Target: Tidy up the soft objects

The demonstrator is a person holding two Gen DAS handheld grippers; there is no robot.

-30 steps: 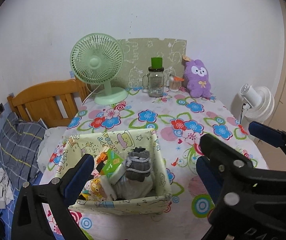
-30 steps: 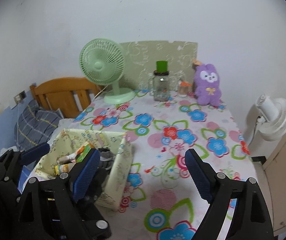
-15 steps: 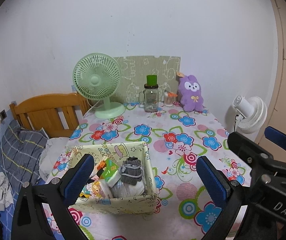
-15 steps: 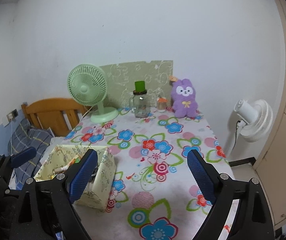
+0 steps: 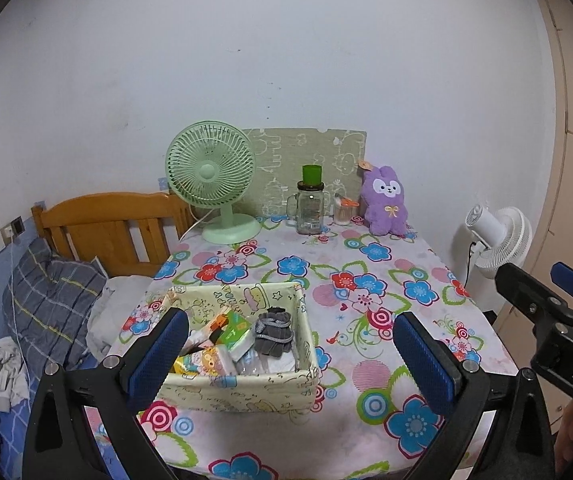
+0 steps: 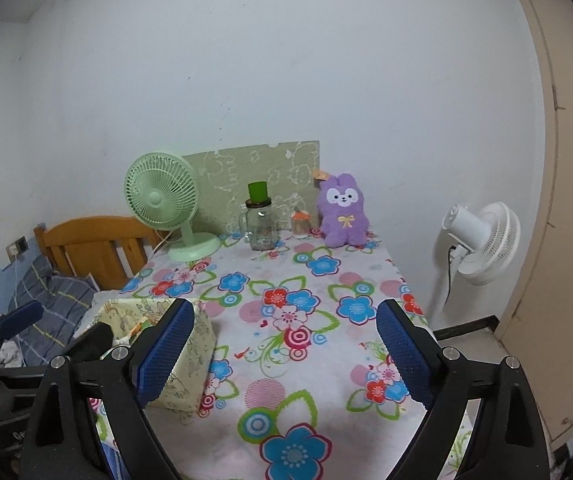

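Above floral surface (image 5: 366,432), both tools wide open, empty: left tool (image 5: 290,356), right tool (image 6: 284,356); fabric bin (image 5: 246,390) packed, so keep clear, don't snag gray knit gloves (image 5: 273,332)

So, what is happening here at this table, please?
A person holds two grippers above a table with a flowered cloth. Both the left gripper and the right gripper are open and hold nothing. The fabric bin near the table's front left corner already holds grey gloves and some small packets. The purple plush rabbit sits at the far edge by the wall, outside the bin and untouched.
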